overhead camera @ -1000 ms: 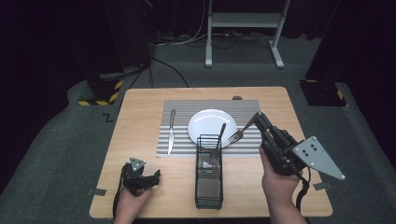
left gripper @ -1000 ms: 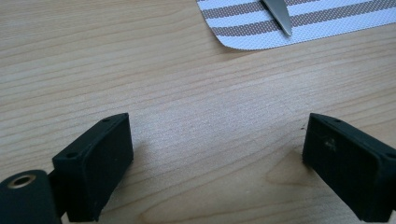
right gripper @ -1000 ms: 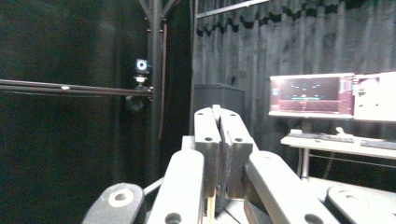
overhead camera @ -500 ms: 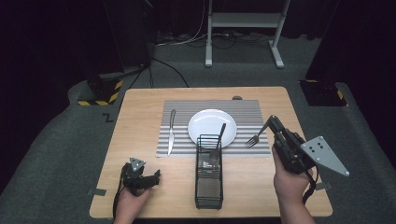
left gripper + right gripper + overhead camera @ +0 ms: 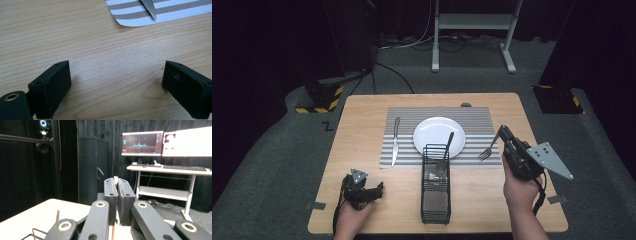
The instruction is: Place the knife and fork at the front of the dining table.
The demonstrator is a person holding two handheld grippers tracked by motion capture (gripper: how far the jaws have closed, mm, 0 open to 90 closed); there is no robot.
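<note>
**Fork held over the right edge of the placemat**

In the high view, a fork (image 5: 490, 147) is gripped by its handle in the right gripper (image 5: 503, 134), whose jaws are clamped together on it. The fork is tilted, with its tines pointing down and toward the person, and it is seen at the right edge of the striped placemat (image 5: 407, 131), to the right of the white plate (image 5: 434, 134); whether the tines touch the mat cannot be told. In the right gripper view, the two black jaws of the right gripper (image 5: 117, 195) are seen pressed close, with a pale sliver of the fork (image 5: 115, 179) showing at their tips.

The left gripper (image 5: 377, 190) is rested near the front left corner of the wooden table (image 5: 362, 115), well apart from the fork. In the left gripper view, its jaws (image 5: 115, 82) are spread wide over bare wood, with nothing between them, and a corner of the placemat (image 5: 130, 15) lies ahead, bearing the end of the knife (image 5: 149, 7).

A black wire caddy (image 5: 435, 200) stands in front of the plate, with a dark utensil (image 5: 446, 150) leaning in it. The knife (image 5: 395, 141) lies lengthwise on the left part of the placemat, beside the plate.
</note>
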